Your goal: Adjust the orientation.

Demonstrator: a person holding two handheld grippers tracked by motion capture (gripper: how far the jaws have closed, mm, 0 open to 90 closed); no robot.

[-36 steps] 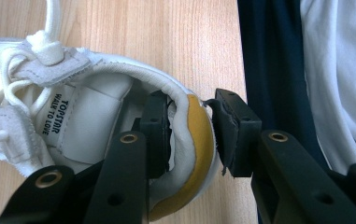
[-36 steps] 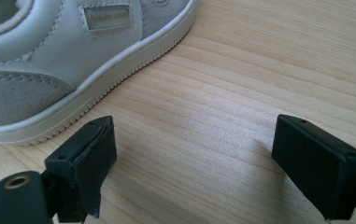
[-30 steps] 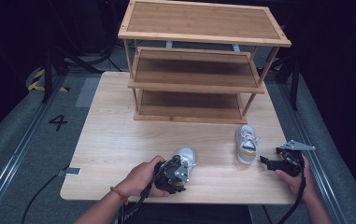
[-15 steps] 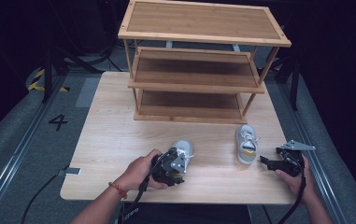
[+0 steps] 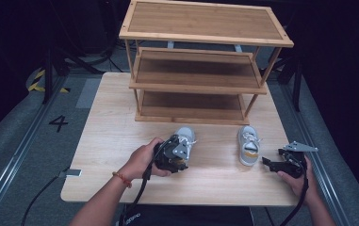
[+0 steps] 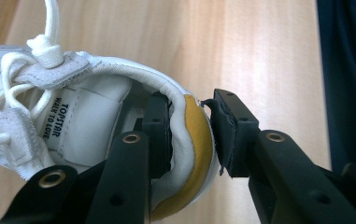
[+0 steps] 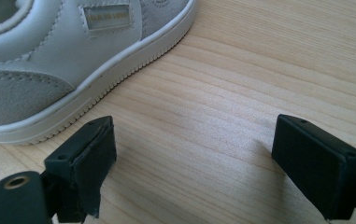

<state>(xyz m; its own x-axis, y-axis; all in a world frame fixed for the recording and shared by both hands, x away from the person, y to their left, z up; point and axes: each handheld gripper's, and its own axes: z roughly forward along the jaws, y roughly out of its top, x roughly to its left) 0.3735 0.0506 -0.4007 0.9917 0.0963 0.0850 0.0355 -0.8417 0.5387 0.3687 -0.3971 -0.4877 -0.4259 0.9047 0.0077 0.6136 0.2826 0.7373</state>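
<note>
A small white and grey shoe point(image 5: 185, 136) with a yellow heel lies near the table's front middle. My left gripper point(image 5: 173, 154) is shut on its heel point(image 6: 192, 126), one jaw inside the collar and the other outside. A second matching shoe point(image 5: 248, 145) lies to the right with its toe toward the rack. My right gripper point(image 5: 275, 165) stands open on the table just right of that shoe point(image 7: 49, 56). Only bare wood lies between the right gripper's point(image 7: 194, 154) pads.
A three-tier wooden shoe rack point(image 5: 200, 21) stands at the back of the wooden table point(image 5: 116, 122), with all its shelves bare. The table's front edge runs close under both hands. Dark floor, rails and a painted 4 point(image 5: 58, 123) lie to the left.
My left gripper has moved forward toward the rack, carrying the held shoe with it. The right gripper and the second shoe have stayed put.
</note>
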